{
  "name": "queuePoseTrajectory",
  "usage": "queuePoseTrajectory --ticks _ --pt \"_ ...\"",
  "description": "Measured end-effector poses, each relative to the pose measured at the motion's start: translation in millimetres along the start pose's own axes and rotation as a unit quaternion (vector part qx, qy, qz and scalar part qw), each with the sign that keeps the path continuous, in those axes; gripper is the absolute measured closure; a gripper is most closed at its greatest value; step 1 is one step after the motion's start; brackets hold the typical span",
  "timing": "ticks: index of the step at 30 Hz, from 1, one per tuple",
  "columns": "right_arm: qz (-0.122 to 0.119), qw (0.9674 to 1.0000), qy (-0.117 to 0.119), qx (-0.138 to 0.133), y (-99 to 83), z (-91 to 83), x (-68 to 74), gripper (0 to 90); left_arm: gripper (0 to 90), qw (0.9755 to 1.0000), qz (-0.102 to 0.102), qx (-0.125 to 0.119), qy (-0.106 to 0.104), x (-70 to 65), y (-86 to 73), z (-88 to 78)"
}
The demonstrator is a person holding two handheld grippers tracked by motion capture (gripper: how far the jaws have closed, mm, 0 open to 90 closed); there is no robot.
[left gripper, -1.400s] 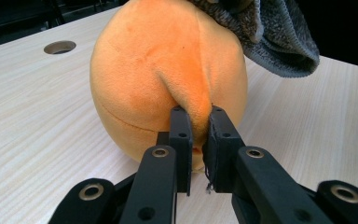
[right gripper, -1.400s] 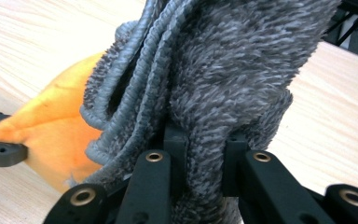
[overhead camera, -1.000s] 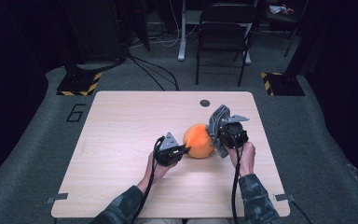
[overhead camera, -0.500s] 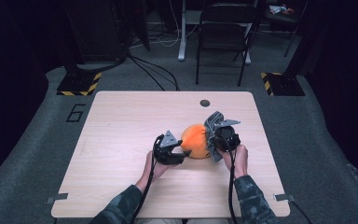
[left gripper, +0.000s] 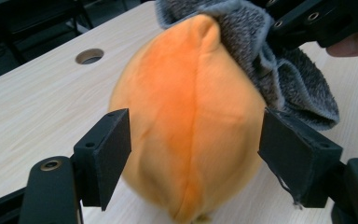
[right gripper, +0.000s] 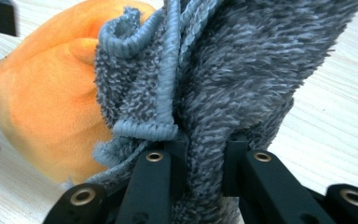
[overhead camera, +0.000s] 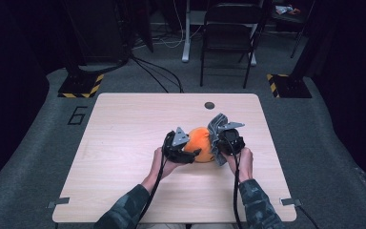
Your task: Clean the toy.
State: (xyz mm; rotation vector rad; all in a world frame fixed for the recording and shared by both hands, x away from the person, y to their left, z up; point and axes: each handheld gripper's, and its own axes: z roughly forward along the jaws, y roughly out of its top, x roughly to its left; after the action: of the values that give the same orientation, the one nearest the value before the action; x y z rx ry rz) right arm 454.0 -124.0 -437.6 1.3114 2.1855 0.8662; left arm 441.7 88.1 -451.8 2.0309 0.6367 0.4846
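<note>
An orange plush ball (overhead camera: 201, 143) lies on the wooden table (overhead camera: 124, 143) between my two grippers. My left gripper (overhead camera: 190, 153) is at its left side; its jaws have just been opening and now stand open on either side of the plush ball (left gripper: 191, 84), pads close to it but not pressing. My right gripper (overhead camera: 215, 143) is shut on a grey terry cloth (overhead camera: 217, 126), which it holds against the ball's right side. In the right gripper view the cloth (right gripper: 242, 70) bunches up out of the closed jaws, with the ball (right gripper: 46, 102) behind it on the left.
A round cable hole (overhead camera: 209, 105) sits in the table near its far edge. A black chair (overhead camera: 228, 28) and cables stand on the floor beyond the table. Bare tabletop stretches to the left (overhead camera: 114, 129).
The left gripper's jaws have spread apart around the orange ball and the gripper has lifted slightly. The right gripper has stayed shut on the cloth, still against the ball.
</note>
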Motion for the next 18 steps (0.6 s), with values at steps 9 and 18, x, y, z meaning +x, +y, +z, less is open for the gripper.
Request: queuePoseTrajectory --ticks 9,18 --pt "0.004 0.9999 0.007 -0.008 -0.6 -1.4 -2.4 77.8 35.0 0.9965 0.050 0.066 0.013 -1.8 6.1 20.9" --pt "0.006 0.9996 -0.003 -0.029 3.1 -24.2 -9.1 77.7 61.7 0.9989 0.000 0.047 0.011 15.7 -8.9 14.7"
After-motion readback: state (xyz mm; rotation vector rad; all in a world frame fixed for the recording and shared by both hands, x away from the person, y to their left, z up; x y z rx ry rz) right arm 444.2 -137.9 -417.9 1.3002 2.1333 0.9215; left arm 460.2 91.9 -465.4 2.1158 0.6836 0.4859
